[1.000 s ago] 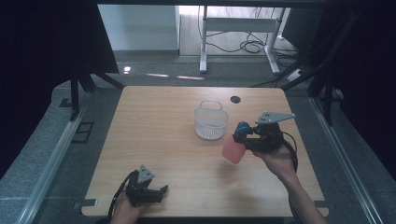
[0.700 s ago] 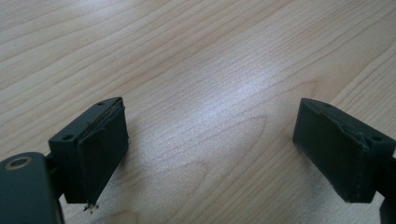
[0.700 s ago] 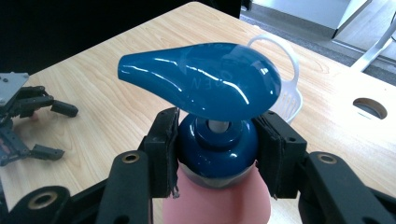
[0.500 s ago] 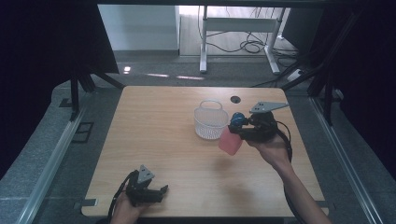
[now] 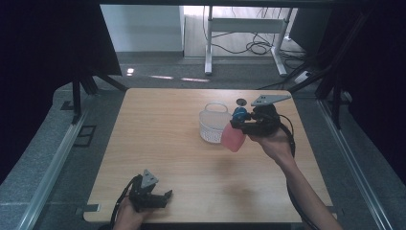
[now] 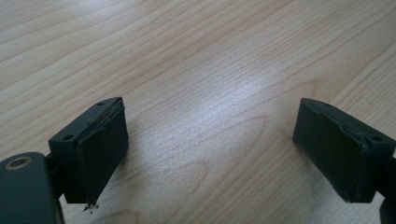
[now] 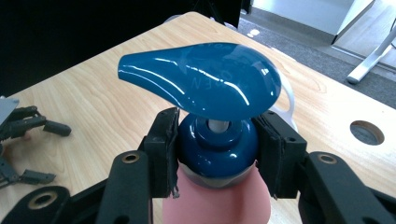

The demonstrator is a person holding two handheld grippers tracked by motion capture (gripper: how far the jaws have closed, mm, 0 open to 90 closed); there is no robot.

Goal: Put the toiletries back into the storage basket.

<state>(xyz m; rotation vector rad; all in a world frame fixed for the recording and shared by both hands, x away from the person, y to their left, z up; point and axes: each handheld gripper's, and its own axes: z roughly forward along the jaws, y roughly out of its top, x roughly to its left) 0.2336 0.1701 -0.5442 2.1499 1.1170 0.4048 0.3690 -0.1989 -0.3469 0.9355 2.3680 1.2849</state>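
From the high view, the right gripper (image 5: 238,125) holds a pink pump bottle (image 5: 233,138) above the counter (image 5: 158,143), just to the right of the clear basket (image 5: 212,125), the bottle hanging tilted with its base toward the near side. The left gripper view shows the left gripper (image 6: 215,154) with jaws wide and nothing between them, over bare wood well apart from the basket. In the right gripper view the jaws clamp the bottle's blue collar (image 7: 216,151) under the pump head (image 7: 205,79), and the basket's rim (image 7: 286,100) peeks out just behind the head.

Pink bottle (image 7: 219,200) (glossy blue pump (image 7: 205,79)), white basket (image 5: 212,125), pale wood table (image 5: 158,139)
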